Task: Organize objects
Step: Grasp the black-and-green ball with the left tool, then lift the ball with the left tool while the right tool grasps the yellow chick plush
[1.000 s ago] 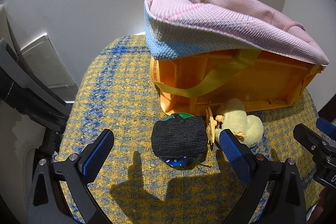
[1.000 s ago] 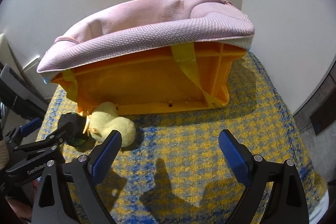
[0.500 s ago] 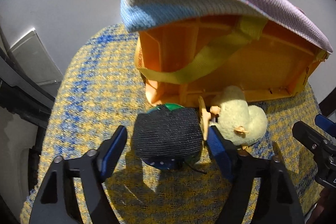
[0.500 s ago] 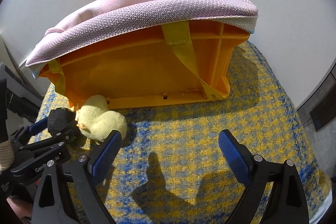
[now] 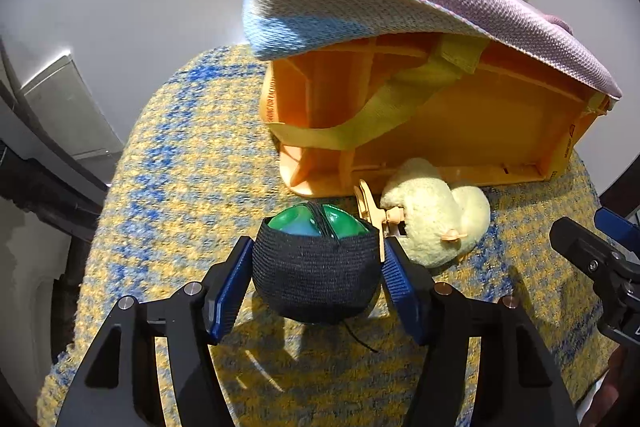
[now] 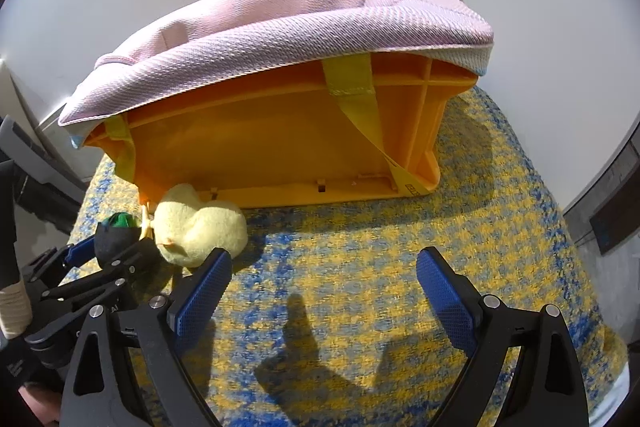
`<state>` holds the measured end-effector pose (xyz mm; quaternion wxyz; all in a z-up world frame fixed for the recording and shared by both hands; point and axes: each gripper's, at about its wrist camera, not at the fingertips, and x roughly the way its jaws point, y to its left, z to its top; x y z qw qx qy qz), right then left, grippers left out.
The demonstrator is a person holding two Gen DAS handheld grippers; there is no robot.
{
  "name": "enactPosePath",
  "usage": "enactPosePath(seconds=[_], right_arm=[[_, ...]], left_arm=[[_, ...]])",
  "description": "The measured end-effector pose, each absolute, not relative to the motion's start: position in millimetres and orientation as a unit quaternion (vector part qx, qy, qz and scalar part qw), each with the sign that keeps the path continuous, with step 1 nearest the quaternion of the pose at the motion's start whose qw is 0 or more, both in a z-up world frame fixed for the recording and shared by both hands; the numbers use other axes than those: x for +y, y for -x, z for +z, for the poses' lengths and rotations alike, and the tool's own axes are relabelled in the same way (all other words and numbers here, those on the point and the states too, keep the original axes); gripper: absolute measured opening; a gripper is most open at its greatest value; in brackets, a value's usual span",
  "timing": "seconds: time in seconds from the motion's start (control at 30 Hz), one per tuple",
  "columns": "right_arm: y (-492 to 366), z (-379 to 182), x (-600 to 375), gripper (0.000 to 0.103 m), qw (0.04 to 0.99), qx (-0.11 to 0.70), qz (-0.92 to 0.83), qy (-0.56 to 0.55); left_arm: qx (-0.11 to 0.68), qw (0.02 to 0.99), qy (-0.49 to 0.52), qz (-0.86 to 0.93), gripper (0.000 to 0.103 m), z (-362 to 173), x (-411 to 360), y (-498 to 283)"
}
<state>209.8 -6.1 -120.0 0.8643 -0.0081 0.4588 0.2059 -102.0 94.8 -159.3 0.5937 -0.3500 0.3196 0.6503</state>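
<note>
A green ball in a black knit cover [image 5: 316, 275] lies on the yellow-and-blue checked cloth [image 5: 168, 179]. My left gripper [image 5: 316, 275] is shut on it, one blue pad on each side; it also shows in the right wrist view [image 6: 114, 237]. A pale yellow plush duck [image 5: 436, 223] lies just right of it, against an orange plastic crate [image 5: 460, 135]. A pink and blue fabric bag [image 5: 380, 3] with yellow straps lies over the crate. My right gripper [image 6: 322, 285] is open and empty over the cloth, right of the duck [image 6: 196, 227].
A small tan plastic clip [image 5: 370, 207] stands between the covered ball and the duck. White walls stand behind the crate [image 6: 280, 143]. The cloth's rounded edge falls off at the left and right. Grey equipment [image 5: 52, 115] stands at the left.
My left gripper moved forward around the covered ball and closed its pads onto it. My right gripper moved slightly closer to the crate and stayed open.
</note>
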Motion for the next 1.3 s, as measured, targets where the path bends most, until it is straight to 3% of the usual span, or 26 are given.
enactPosePath(seconds=[0.7,0.77,0.9,1.3], right_arm=[[-184.9,-109.9,23.5,0.094,0.864,0.448,0.228,0.041],[-185.4,-109.7,20.9,0.094,0.864,0.448,0.226,0.038],[-187.3,-108.8,19.0,0.094,0.876,0.451,0.171,0.01],[-185.8,-110.2,25.0,0.094,0.874,0.453,0.175,0.016]], left_arm=[[0.312,0.587,0.349,0.661,0.064,-155.2,66.4,122.7],[0.311,0.586,0.352,0.66,0.066,-157.8,69.6,128.4],[0.312,0.592,0.35,0.655,0.083,-152.5,68.4,123.2],[0.313,0.588,0.357,0.655,0.083,-159.2,64.7,132.2]])
